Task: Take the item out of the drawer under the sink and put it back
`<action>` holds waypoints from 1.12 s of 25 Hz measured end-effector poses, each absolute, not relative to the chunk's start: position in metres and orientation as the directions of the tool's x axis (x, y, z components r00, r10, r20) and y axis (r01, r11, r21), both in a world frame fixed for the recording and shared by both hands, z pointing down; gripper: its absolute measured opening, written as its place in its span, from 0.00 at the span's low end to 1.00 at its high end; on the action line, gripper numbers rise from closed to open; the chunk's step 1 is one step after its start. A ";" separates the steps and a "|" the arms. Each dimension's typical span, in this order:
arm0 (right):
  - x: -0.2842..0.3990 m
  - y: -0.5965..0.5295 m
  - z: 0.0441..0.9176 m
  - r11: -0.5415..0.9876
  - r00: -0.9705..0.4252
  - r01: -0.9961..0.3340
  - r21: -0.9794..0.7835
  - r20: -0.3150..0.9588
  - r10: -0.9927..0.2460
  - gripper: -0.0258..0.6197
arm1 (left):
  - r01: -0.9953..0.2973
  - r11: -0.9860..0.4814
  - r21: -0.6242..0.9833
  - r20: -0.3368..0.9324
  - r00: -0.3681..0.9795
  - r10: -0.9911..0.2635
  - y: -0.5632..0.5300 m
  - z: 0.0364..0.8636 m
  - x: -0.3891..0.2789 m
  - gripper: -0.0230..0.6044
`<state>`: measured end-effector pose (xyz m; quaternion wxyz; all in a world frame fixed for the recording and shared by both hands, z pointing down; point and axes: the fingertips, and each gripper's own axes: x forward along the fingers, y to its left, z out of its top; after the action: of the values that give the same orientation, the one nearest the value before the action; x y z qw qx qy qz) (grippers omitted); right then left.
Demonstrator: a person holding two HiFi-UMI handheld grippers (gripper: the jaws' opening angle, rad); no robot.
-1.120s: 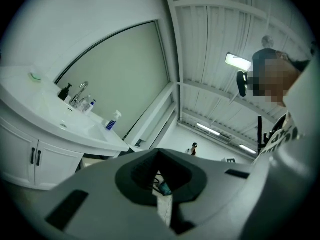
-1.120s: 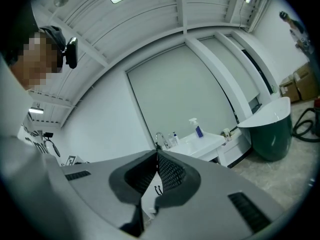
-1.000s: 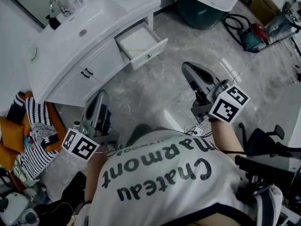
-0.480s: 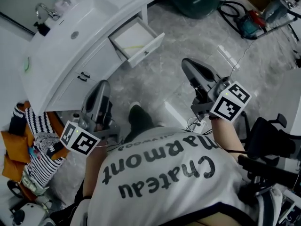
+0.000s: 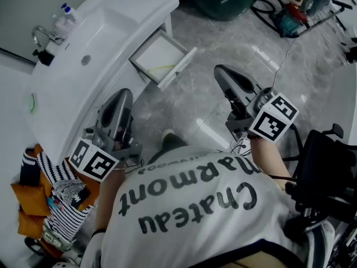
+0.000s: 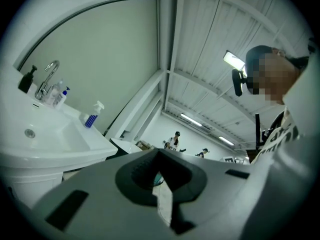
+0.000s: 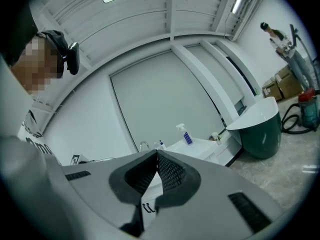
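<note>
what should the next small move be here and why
Probably bring the right gripper forward to the open drawer and part its jaws. It and the left gripper both hang short of the drawer with jaws together and nothing in them. A thin pale item lies inside the drawer, not yet taken.

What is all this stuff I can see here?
Sink cabinet: one, white, upper left.
Drawer: one, white, pulled open from the cabinet.
Thin item: one, yellowish, lying in the drawer.
Faucet: one, silver, beside the basin.
Spray bottle: one, blue-striped, on the counter's far end.
Tub: one, dark green with white rim, top centre.
Striped clothes: a pile, black-and-white, lower left.
Chair: one, black, right edge.
Left gripper: one, grey, shut, empty.
Right gripper: one, grey, shut, empty.
</note>
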<state>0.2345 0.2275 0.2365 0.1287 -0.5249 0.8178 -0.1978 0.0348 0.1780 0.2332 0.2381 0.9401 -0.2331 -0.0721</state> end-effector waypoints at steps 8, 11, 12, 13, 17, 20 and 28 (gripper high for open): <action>0.213 0.182 0.225 0.324 -0.355 -0.837 -0.442 -0.013 -0.935 0.06 | -0.346 -0.812 0.471 -0.043 0.910 -0.412 0.120 0.226 0.017 0.05; 0.203 0.159 0.226 0.304 -0.335 -0.844 -0.442 -0.008 -0.942 0.06 | -0.342 -0.825 0.450 -0.007 0.922 -0.386 0.095 0.233 0.013 0.05; 0.199 0.152 0.226 0.300 -0.332 -0.847 -0.438 -0.005 -0.943 0.06 | -0.335 -0.829 0.448 0.000 0.927 -0.375 0.088 0.235 0.012 0.05; 0.196 0.147 0.226 0.298 -0.329 -0.851 -0.433 -0.002 -0.944 0.06 | -0.325 -0.834 0.446 0.006 0.933 -0.360 0.083 0.236 0.012 0.05; 0.192 0.140 0.231 0.290 -0.327 -0.856 -0.428 0.014 -0.945 0.06 | -0.304 -0.860 0.411 0.042 0.948 -0.315 0.081 0.245 0.017 0.05; 0.189 0.139 0.239 0.288 -0.332 -0.854 -0.433 0.030 -0.943 0.06 | -0.320 -0.851 0.416 0.055 0.943 -0.328 0.079 0.254 0.016 0.05; 0.194 0.120 0.250 0.296 -0.357 -0.852 -0.432 0.066 -0.932 0.06 | -0.348 -0.811 0.470 0.069 0.931 -0.359 0.058 0.268 0.020 0.05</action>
<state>0.1944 0.1200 0.2501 0.0992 -0.5582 0.7988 -0.2013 0.0205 0.0578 0.2682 0.2445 0.9516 -0.1859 -0.0115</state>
